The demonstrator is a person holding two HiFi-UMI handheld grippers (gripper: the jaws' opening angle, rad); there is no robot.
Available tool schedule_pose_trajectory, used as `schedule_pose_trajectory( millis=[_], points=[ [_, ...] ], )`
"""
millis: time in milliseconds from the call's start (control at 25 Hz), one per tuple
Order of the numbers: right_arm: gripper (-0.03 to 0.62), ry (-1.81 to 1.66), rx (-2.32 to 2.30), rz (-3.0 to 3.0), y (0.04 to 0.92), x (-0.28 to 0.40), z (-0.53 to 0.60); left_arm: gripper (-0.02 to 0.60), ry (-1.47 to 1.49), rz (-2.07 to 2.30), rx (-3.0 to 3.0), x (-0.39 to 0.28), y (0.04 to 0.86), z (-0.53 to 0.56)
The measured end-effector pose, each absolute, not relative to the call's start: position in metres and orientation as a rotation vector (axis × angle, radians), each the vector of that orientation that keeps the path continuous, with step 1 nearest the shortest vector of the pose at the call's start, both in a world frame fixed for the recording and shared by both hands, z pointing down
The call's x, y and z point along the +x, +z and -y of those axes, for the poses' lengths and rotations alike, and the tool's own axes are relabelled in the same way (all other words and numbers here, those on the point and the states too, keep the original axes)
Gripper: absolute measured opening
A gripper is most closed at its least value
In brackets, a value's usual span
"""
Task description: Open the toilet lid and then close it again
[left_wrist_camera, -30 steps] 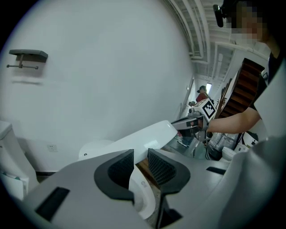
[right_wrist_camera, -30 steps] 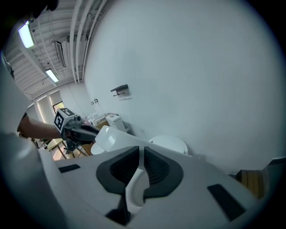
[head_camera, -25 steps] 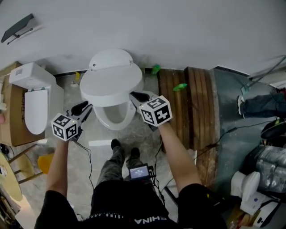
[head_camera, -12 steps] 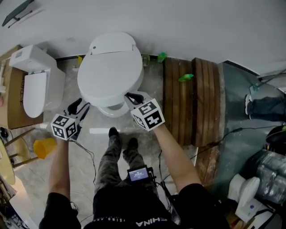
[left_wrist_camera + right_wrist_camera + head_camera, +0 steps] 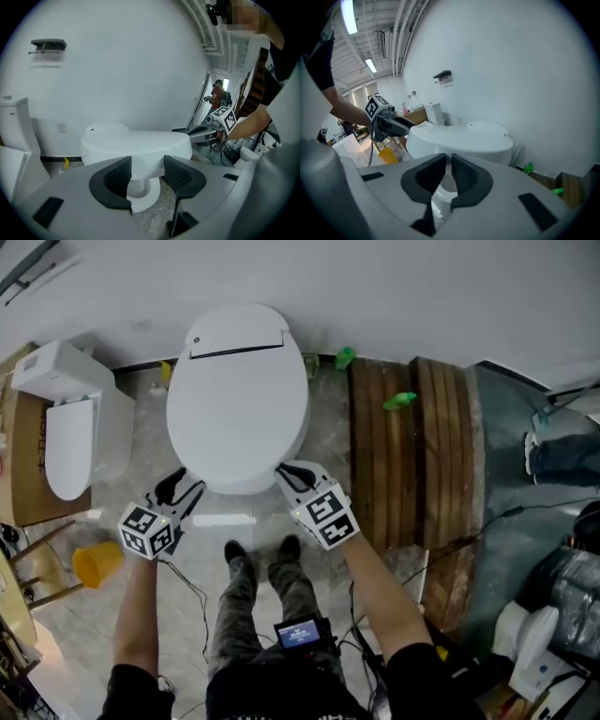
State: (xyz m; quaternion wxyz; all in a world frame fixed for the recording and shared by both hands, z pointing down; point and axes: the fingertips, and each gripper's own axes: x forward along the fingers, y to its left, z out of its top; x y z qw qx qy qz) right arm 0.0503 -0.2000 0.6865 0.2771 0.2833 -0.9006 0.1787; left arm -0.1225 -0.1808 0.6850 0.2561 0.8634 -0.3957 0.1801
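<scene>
Left gripper just opening, right gripper nearly closed, both empty beside toilet lid.

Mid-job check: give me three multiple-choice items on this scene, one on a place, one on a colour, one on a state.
1. Where is the yellow bucket in the head view?
A. on the floor, left of the toilet
B. behind the toilet, against the wall
C. on top of the toilet

2. What colour is the small thing lying on the wooden planks?
A. red
B. blue
C. green

3. How is the toilet lid?
A. raised upright
B. down, closed
C. taken off

Answers:
1 A: it stands on the floor at the picture's left, apart from the toilet.
2 C: it is bright green against the brown wood.
3 B: the lid lies flat and covers the whole opening.
</scene>
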Motion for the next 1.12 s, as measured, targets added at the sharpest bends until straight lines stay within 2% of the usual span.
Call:
schedule_pose_trajectory(
  millis=[360, 1120],
  points=[
    [0.041, 0.415, 0.924, 2.446, 0.738, 0.053, 0.176, 0.207, 0.443, 1.124, 2.450, -0.120, 0.738, 0.157],
    [0.041, 0.389, 0.920, 2.381, 0.871, 0.059, 0.145, 0.207, 0.580, 1.171, 2.504, -0.112, 0.869, 0.127]
  ],
)
